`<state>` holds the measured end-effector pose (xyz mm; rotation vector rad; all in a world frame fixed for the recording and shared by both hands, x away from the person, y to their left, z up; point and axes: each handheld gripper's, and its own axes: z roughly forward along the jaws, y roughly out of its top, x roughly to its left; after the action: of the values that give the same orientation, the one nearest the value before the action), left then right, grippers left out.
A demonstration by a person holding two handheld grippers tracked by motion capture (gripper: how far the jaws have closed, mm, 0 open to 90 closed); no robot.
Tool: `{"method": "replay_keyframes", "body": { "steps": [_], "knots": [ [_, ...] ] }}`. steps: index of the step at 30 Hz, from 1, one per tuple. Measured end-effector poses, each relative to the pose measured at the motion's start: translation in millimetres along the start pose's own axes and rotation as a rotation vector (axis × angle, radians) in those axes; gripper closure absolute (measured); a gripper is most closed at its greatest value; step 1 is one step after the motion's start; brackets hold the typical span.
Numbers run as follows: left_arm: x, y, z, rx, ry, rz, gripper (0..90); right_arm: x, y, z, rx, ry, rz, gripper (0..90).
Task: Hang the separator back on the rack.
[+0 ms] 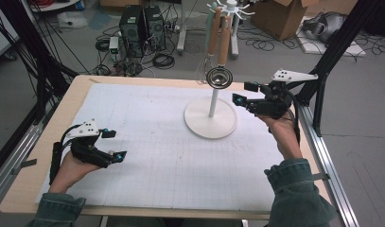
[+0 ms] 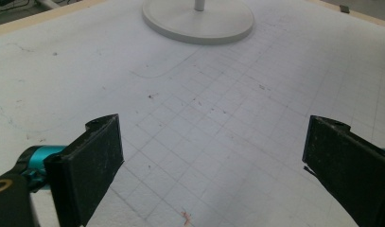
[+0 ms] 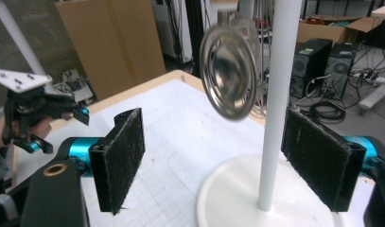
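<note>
Gridded white mat (image 1: 147,142) under the rack (image 1: 214,101): right gripper (image 1: 244,93), wide open and empty, beside its hanging steel ladle (image 1: 219,76) (probably light, slippery; take the wooden handle (image 1: 224,40)).

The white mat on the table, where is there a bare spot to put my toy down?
The white mat is bare between the left gripper and the round stand base, and along the near edge between both sleeves. It is crowded at the stand, where the right gripper hovers open and the hanging metal ladle dangles.
</note>
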<state>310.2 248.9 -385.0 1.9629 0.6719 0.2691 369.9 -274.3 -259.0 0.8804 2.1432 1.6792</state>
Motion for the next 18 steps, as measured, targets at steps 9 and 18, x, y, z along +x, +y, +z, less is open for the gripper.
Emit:
{"method": "replay_keyframes", "body": {
  "steps": [9,18],
  "knots": [
    [0.4,-0.5,0.5,0.003,0.003,0.0,6.1,2.8,-22.5,-0.6,0.018,-0.004,0.012,21.2],
    [0.8,-0.5,-1.1,-0.003,0.005,-0.003,6.1,6.7,-40.3,1.5,0.037,-0.004,0.017,21.2]
  ]
}}
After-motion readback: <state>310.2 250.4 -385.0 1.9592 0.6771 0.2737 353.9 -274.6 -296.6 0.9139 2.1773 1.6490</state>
